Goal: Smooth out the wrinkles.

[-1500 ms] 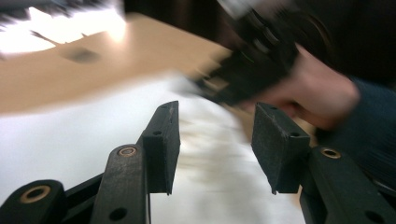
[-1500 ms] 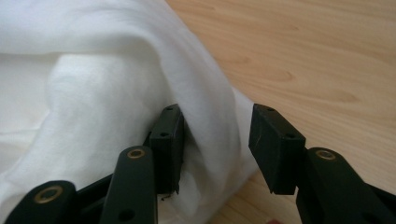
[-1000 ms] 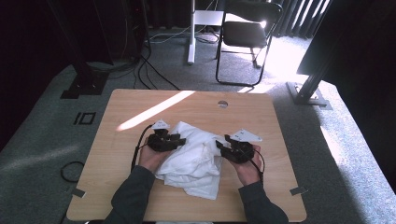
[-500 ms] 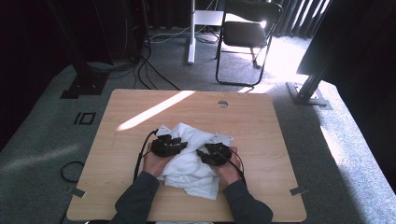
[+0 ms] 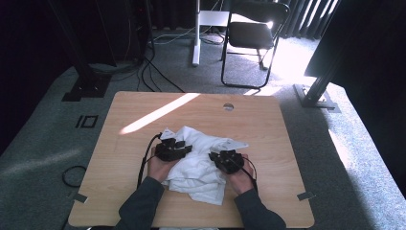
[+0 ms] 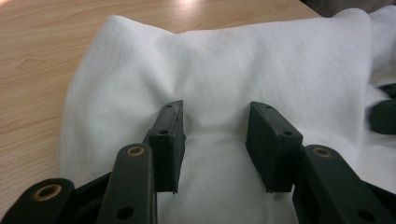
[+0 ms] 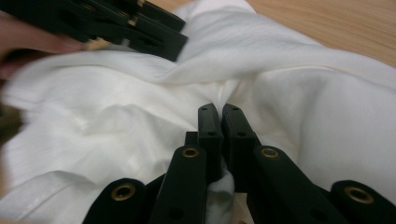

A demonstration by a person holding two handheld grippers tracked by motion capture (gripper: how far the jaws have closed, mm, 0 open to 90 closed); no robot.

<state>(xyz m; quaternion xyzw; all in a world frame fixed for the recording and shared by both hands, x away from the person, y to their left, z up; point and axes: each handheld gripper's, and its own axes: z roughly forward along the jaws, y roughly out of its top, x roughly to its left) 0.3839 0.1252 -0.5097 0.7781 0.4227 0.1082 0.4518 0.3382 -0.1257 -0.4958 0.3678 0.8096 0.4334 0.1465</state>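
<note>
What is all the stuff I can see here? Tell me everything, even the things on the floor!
Cloth: one, white, crumpled, near the front middle of the table.
Table: one, light wood, centre of the room, with a small round hole near its far edge.
Chair: one, black, folding, on the floor behind the table.
Cables: several, black, on the grey carpet at the far left.
Cable loop: one, black, on the floor left of the table.
Left claw: one, black, open, resting on the cloth.
Right claw: one, black, shut on a fold of the cloth.
Hands: two, holding the claws, dark sleeves coming in from the bottom.
</note>
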